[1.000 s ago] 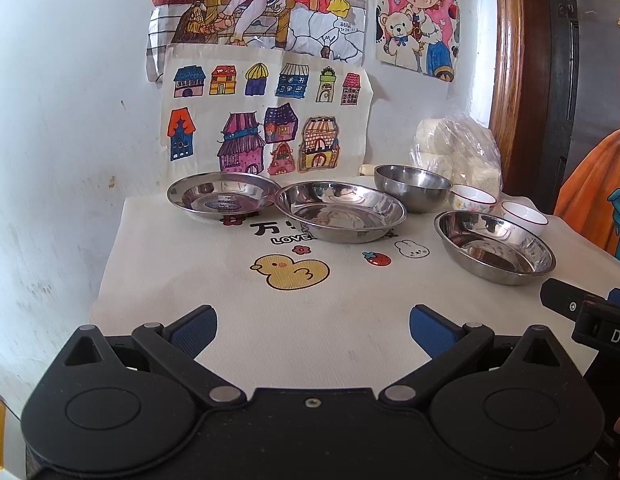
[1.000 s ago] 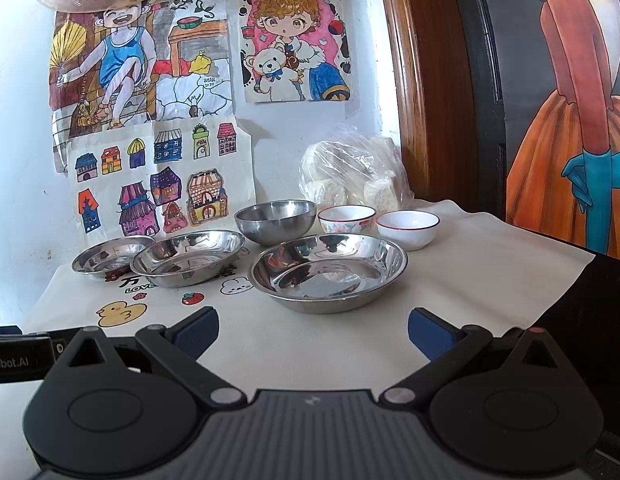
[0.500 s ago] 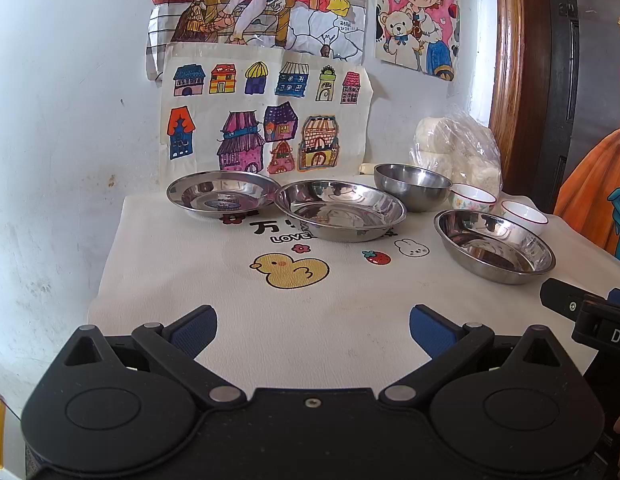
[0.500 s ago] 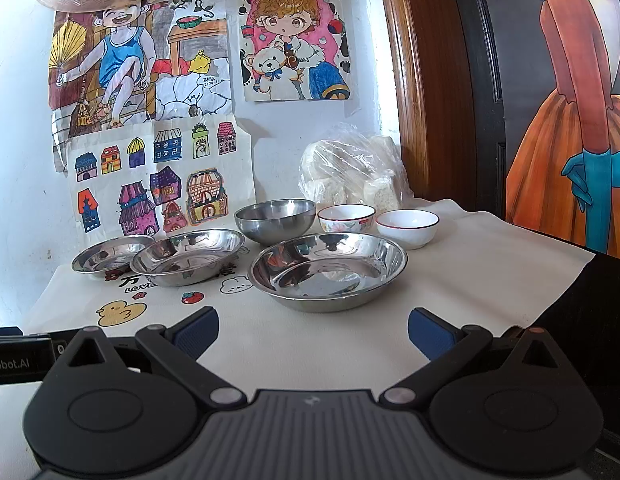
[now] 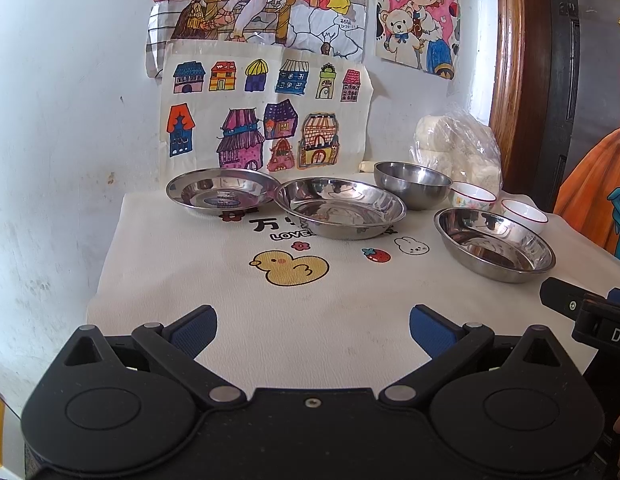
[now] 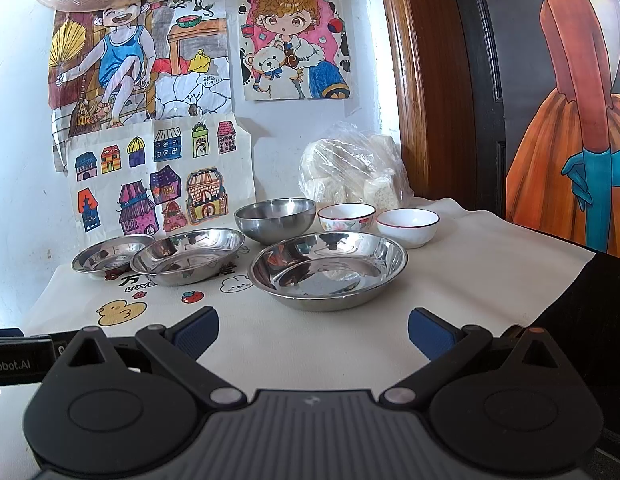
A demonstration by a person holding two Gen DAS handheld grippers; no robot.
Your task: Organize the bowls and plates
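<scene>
Left gripper (image 5: 313, 330) hung over cream cartoon-print cloth (image 5: 190, 264), blue-padded fingers spread wide, nothing held. Right gripper (image 6: 313, 330) same: jaws apart, empty, just short of large steel plate (image 6: 327, 270). Two more shallow steel plates (image 5: 339, 208) (image 5: 222, 196) sat side by side towards wall, rims touching/overlapping. Deep steel bowl (image 5: 411, 184) behind; floral ceramic bowl (image 6: 346, 217) & white red-rimmed bowl (image 6: 406, 226) to its right, near plastic bag (image 6: 353, 168).

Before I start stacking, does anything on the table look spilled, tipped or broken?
Nothing stands out. The three steel plates, steel bowl and two white bowls all sit upright and separate on the tablecloth.
</scene>
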